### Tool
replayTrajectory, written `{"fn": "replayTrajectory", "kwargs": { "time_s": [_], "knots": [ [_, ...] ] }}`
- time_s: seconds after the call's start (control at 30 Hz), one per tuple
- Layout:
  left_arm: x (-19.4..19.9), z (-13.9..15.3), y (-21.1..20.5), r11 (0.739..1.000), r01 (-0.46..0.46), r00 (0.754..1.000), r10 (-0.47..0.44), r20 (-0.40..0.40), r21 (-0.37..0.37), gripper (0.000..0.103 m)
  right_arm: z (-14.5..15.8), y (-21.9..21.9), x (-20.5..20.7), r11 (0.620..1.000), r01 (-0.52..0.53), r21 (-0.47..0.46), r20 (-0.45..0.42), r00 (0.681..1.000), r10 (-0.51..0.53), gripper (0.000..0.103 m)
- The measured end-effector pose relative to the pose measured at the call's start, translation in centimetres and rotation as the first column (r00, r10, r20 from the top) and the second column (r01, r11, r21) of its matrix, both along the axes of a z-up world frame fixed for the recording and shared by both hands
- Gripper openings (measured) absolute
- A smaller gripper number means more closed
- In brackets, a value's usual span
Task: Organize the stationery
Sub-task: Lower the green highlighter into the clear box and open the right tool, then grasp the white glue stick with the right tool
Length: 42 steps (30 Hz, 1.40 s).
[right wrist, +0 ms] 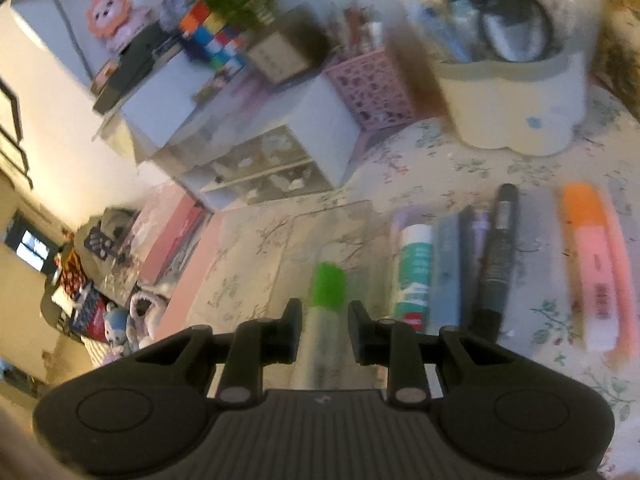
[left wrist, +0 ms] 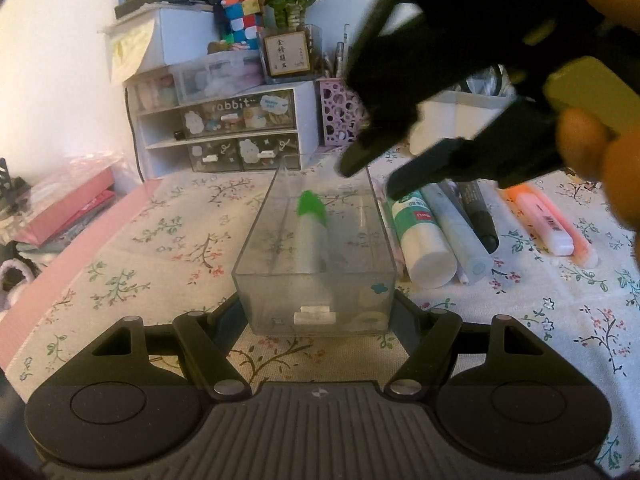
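clear box (left wrist: 316,264) – green-capped pen (left wrist: 314,232) inside | left gripper (left wrist: 318,320) fingers straddle box end

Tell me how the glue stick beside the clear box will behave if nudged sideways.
The glue stick is a round cylinder lying on its side, so it will probably roll. Pens lie close against it, likely stopping it on that side. Its smooth plastic looks rigid, perhaps slippery on the floral tablecloth.
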<state>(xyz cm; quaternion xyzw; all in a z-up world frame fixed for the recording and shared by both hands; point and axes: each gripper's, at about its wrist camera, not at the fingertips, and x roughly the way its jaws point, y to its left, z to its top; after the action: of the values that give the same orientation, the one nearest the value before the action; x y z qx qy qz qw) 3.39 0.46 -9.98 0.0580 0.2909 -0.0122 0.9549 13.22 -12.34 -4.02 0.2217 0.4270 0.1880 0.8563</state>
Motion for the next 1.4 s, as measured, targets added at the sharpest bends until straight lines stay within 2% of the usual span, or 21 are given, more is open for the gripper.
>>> {"fn": "replayTrajectory", "kwargs": {
  "time_s": [0.1, 0.2, 0.43, 0.5, 0.57, 0.7, 0.8, 0.87, 0.9, 0.97, 1.3, 1.4],
  "knots": [
    [0.0, 0.0, 0.1, 1.000, 0.003, 1.000, -0.003, -0.001, -0.002, 0.073, -0.3, -1.8, -0.1, 0.999, 0.039, 0.009, 0.015, 0.999, -0.039, 0.023],
    [0.0, 0.0, 0.1, 1.000, 0.002, 1.000, -0.002, -0.001, -0.002, 0.073, -1.0, -2.8, 0.0, 0.997, 0.073, -0.039, 0.009, 0.997, -0.073, 0.023],
    [0.0, 0.0, -0.1, 1.000, 0.002, 1.000, -0.002, 0.000, 0.001, 0.073, 0.0, -1.2, -0.1, 0.997, -0.031, -0.077, 0.084, 0.996, 0.038, 0.023],
    [0.1, 0.0, 0.0, 1.000, 0.001, 1.000, -0.001, -0.002, -0.002, 0.073, -0.3, -0.4, 0.6, 0.992, -0.060, -0.109, 0.069, 0.995, 0.067, 0.023],
    [0.1, 0.0, 0.0, 1.000, 0.002, 1.000, -0.002, -0.003, -0.003, 0.073, -1.0, -0.7, 0.8, 0.988, -0.023, -0.151, 0.058, 0.998, 0.032, 0.022],
    [0.0, 0.0, -0.1, 1.000, -0.001, 1.000, 0.001, 0.004, 0.000, 0.073, -1.8, -2.5, 0.8, 0.997, -0.006, -0.076, 0.034, 0.999, 0.008, 0.012],
    [0.0, -0.1, -0.2, 1.000, -0.004, 1.000, 0.004, 0.005, -0.001, 0.073, -1.6, -2.0, 0.6, 0.991, -0.020, -0.136, 0.054, 0.998, 0.028, 0.010],
    [0.0, -0.1, -0.1, 1.000, -0.009, 1.000, 0.009, 0.005, -0.004, 0.073, -1.4, -1.2, 0.7, 0.979, -0.023, -0.202, 0.050, 0.998, 0.034, 0.011],
    [-0.1, 0.0, 0.0, 1.000, -0.016, 1.000, 0.016, 0.005, -0.005, 0.073, -1.5, -0.8, 0.8, 0.972, -0.036, -0.231, 0.043, 0.998, 0.047, 0.015],
    [-0.1, 0.0, 0.1, 1.000, -0.025, 1.000, 0.025, 0.005, -0.008, 0.073, -1.4, -0.3, 1.0, 0.964, -0.051, -0.262, 0.038, 0.997, 0.063, 0.018],
    [-0.2, -0.1, 0.2, 1.000, -0.020, 1.000, 0.020, 0.008, -0.004, 0.073, -1.5, 1.2, 3.1, 0.940, -0.101, -0.325, 0.011, 0.994, 0.111, 0.023],
    [-0.2, 0.0, 0.3, 1.000, -0.023, 1.000, 0.023, 0.005, -0.008, 0.073, -1.5, 1.9, 3.3, 0.923, -0.129, -0.363, 0.005, 0.990, 0.141, 0.026]
  ]
}}
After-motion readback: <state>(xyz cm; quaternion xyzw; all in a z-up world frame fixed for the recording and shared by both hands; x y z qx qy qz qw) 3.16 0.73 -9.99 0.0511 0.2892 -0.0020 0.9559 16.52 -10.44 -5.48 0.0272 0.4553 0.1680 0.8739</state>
